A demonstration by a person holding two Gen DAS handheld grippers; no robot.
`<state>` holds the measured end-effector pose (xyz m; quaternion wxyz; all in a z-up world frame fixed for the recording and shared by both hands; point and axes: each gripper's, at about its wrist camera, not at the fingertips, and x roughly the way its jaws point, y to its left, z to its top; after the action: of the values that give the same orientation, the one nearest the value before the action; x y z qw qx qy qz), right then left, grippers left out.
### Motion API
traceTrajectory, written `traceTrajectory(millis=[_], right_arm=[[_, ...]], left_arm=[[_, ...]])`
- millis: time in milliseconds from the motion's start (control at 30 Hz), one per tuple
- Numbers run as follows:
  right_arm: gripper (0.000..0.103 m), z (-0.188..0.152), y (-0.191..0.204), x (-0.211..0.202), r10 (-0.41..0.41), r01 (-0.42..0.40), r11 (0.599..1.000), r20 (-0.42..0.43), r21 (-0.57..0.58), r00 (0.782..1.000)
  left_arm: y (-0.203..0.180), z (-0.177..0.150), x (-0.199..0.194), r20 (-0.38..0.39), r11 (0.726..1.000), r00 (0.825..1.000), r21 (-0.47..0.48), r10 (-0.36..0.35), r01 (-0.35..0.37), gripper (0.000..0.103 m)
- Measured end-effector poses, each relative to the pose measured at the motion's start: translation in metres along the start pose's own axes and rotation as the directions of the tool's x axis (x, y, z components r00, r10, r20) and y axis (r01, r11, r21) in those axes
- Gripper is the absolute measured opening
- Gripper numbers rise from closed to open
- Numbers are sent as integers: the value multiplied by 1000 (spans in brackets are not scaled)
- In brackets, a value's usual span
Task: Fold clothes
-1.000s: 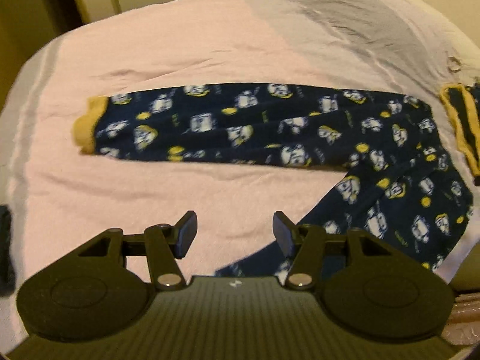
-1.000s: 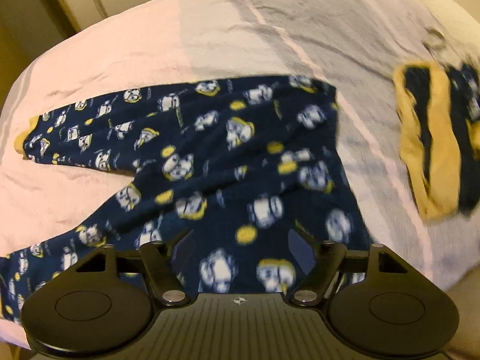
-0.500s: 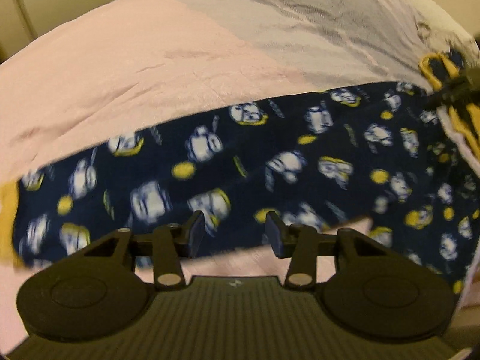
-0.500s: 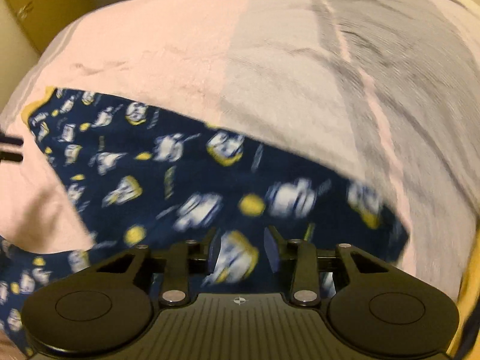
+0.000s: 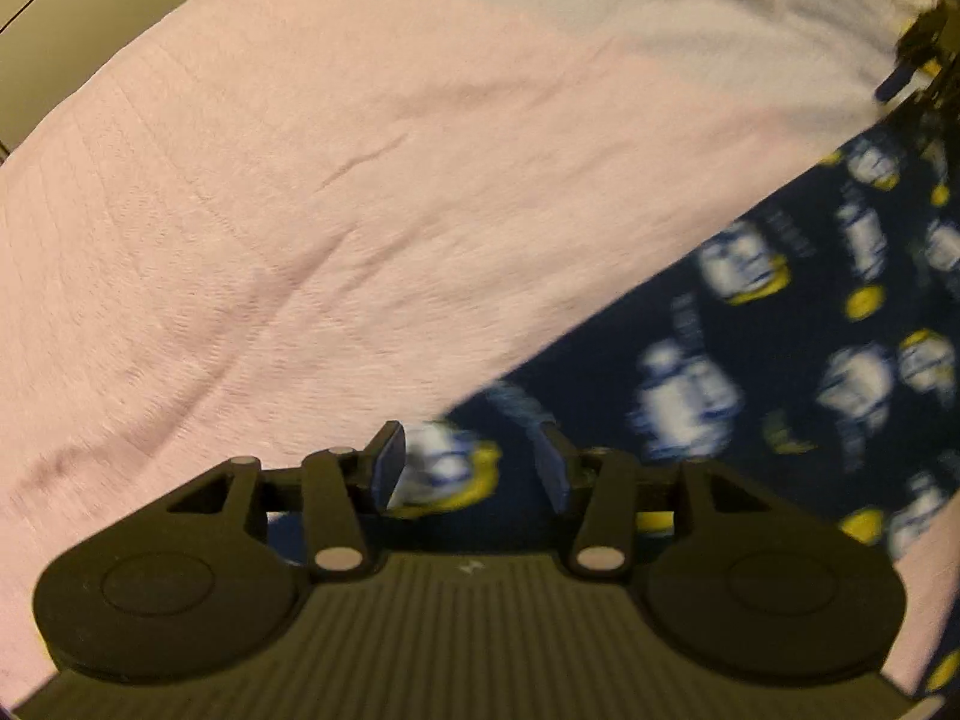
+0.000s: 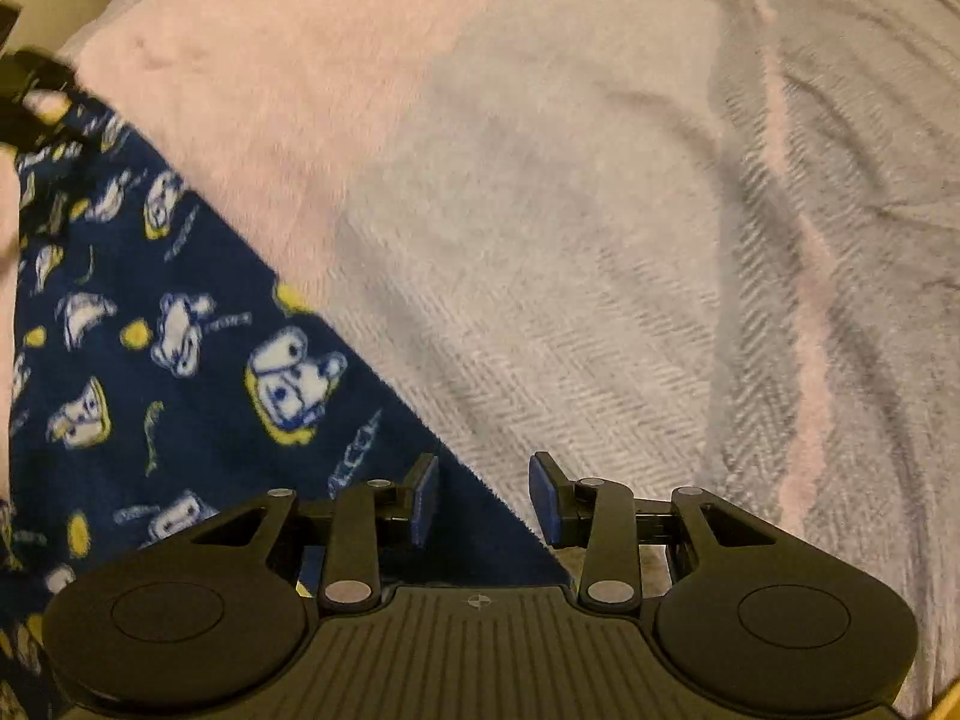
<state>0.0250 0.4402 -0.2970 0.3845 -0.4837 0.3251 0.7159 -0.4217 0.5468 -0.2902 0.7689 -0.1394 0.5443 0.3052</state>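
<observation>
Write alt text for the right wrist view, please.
The open right gripper hovers over the edge of navy pajama pants printed with white and yellow cartoon figures, which lie on a pink and grey blanket.

You're looking at a bed (image 5: 360, 192) spread with a pale pink fleece blanket (image 6: 288, 90) that meets a grey herringbone-weave cover (image 6: 570, 312), with cream cabinet panels (image 5: 90, 6) behind, all under dim warm light.
</observation>
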Motion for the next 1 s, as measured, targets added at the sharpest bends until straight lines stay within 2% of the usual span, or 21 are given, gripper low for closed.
traceTrajectory(millis=[200,267,300,333,367,433,600,700,800,867,933,1000], right_arm=[[37,-3,-7,17,32,-34,999,-58,-21,998],[37,-4,-9,21,32,-33,999,-69,-5,997],[37,-4,-10,23,36,-36,999,-71,2,997],[26,-6,-9,23,24,-24,1000,-65,-2,998],[5,-7,-7,23,24,-25,1000,-63,-3,998],[2,-11,-1,19,-4,4,1000,-42,-6,999],[1,-27,31,-23,-112,116,992,76,-49,991],[1,-44,66,-61,-203,221,970,165,-100,965],[1,-70,108,-99,-269,307,938,222,-162,937],[1,-95,139,-121,-297,343,917,225,-203,928],[1,-121,167,-141,-305,346,917,207,-201,929],[0,-151,196,-154,-321,351,914,166,-203,933]], left_arm=[[21,-10,37,-108,997,994,76,25,-17,44],[22,-17,45,-128,998,992,61,4,4,35],[22,-19,45,-123,999,992,50,0,6,27],[21,-21,45,-118,999,993,40,-4,9,13],[21,-23,45,-112,999,994,34,-3,7,6],[17,-27,38,-92,999,995,47,28,-23,3],[0,-48,-16,34,991,991,7,133,-133,2],[-18,-65,-67,125,982,975,-70,182,-175,2],[-49,-99,-127,200,966,956,-187,213,-176,2],[-79,-132,-164,207,954,955,-256,214,-158,2],[-112,-169,-197,194,937,960,-323,202,-132,2],[-149,-210,-214,135,919,978,-382,161,-99,2]])
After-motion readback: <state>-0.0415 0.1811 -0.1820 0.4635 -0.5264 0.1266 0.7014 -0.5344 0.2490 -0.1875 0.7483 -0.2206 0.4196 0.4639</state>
